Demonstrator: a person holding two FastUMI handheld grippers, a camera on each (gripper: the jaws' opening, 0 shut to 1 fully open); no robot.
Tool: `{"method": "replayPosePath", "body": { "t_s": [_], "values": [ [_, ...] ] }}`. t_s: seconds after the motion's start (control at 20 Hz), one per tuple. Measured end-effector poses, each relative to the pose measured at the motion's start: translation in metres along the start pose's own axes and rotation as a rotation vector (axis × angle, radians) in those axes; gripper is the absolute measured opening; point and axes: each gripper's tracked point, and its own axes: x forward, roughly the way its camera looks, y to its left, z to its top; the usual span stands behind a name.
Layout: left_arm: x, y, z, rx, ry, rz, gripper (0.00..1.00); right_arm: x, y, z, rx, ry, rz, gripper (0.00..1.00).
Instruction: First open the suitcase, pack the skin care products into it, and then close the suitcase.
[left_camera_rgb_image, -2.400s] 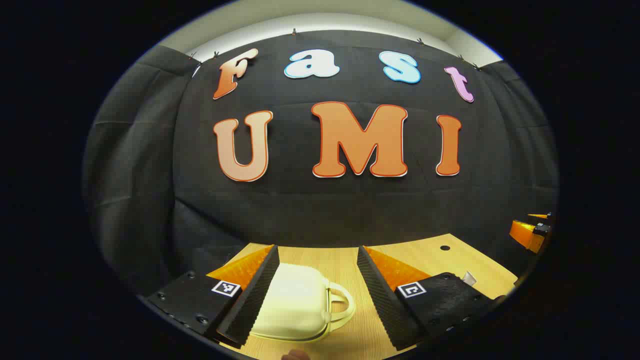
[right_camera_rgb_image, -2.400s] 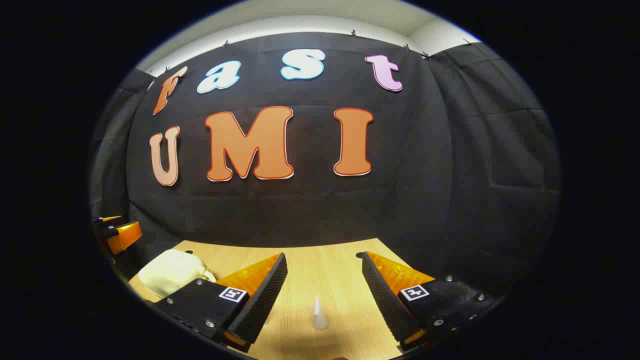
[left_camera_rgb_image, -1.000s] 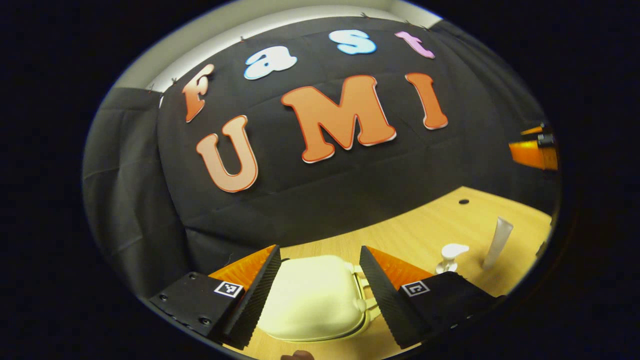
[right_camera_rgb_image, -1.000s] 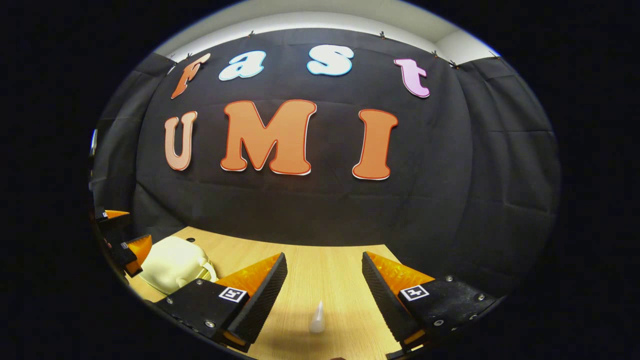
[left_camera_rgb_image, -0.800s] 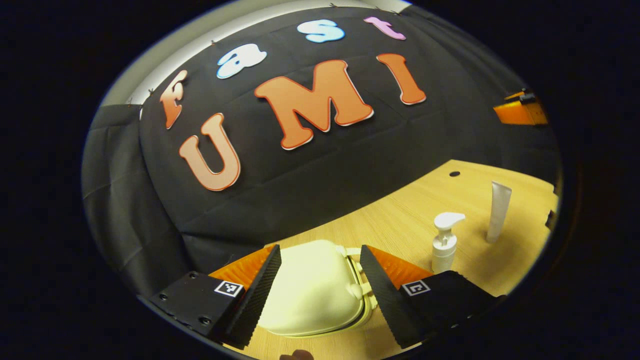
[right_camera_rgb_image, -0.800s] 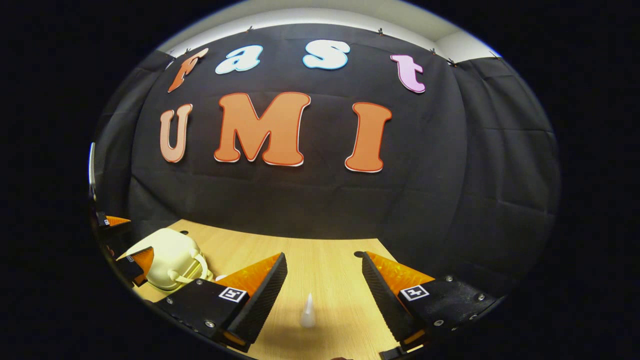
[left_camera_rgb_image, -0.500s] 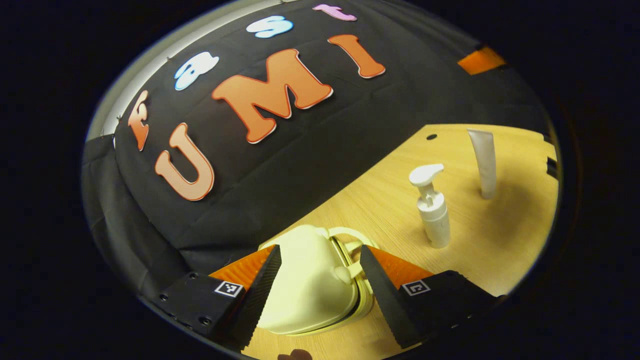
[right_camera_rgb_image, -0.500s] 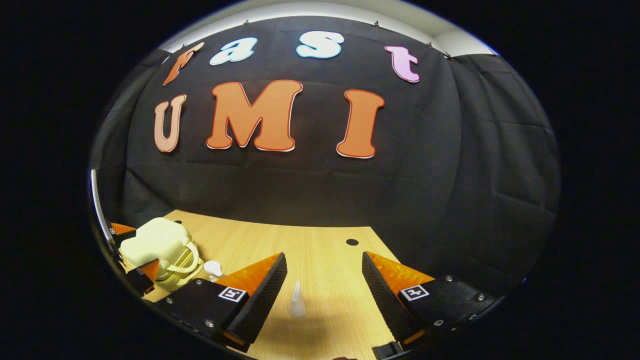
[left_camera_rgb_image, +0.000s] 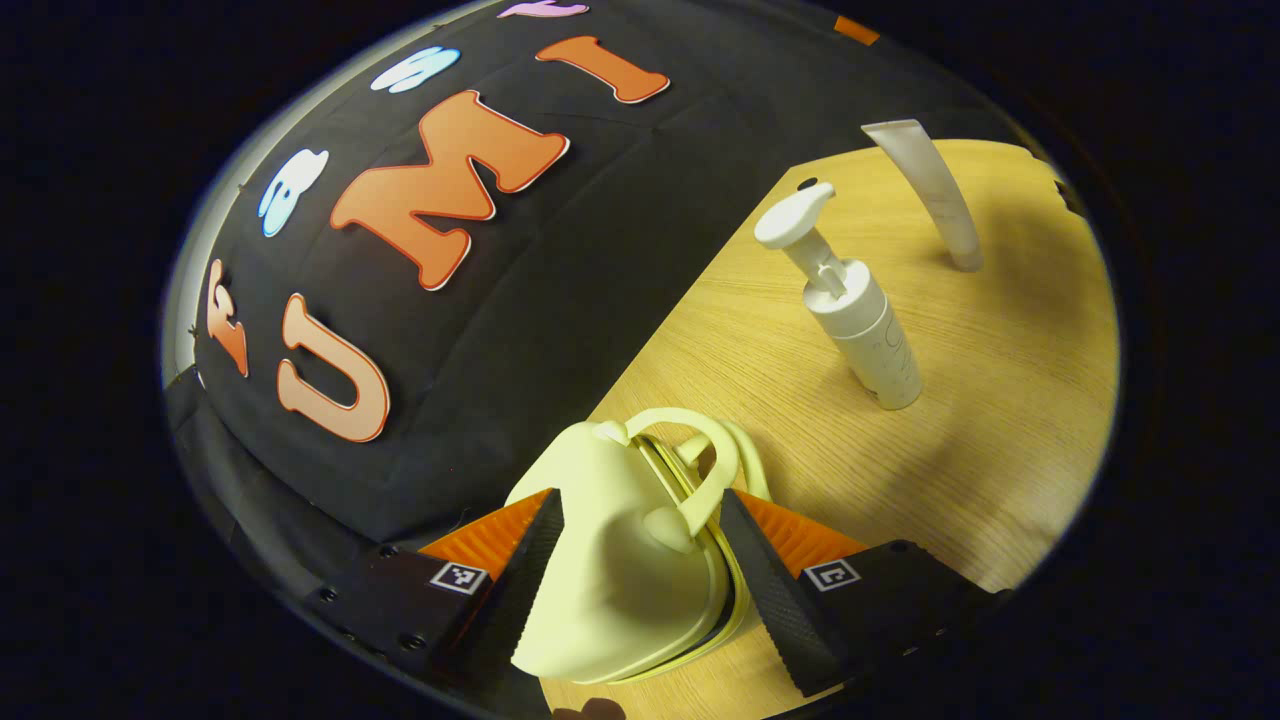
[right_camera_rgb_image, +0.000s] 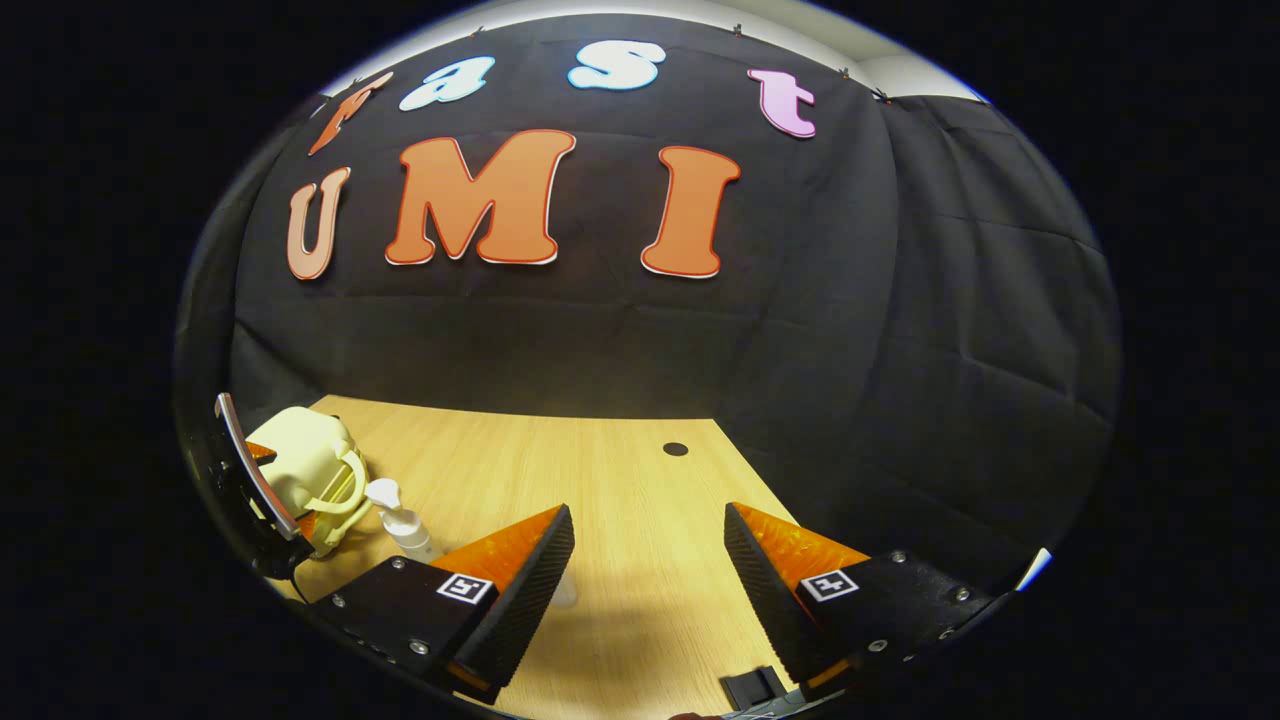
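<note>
My left gripper (left_camera_rgb_image: 640, 560) has its fingers closed on the cream suitcase (left_camera_rgb_image: 610, 560), tipped up on the desk (left_camera_rgb_image: 1000, 400). Right of it stand the pump bottle (left_camera_rgb_image: 860, 310) and, farther off, the tube (left_camera_rgb_image: 930, 190). My right gripper (right_camera_rgb_image: 645, 580) is spread wide, holding nothing.

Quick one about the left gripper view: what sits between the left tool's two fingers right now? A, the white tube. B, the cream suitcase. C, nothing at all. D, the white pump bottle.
B: the cream suitcase fills the gap of the left tool, while the pump bottle and the tube stand apart on the wooden table.
</note>
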Motion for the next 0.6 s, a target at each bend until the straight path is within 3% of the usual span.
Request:
{"method": "replayPosePath", "body": {
  "t_s": [0.6],
  "values": [
    [0.04, -0.024, 0.0, 0.139, 0.062, -0.032, 0.99, 0.0, -0.03, -0.018, 0.008, 0.051, -0.076, 0.96]
  ]
}}
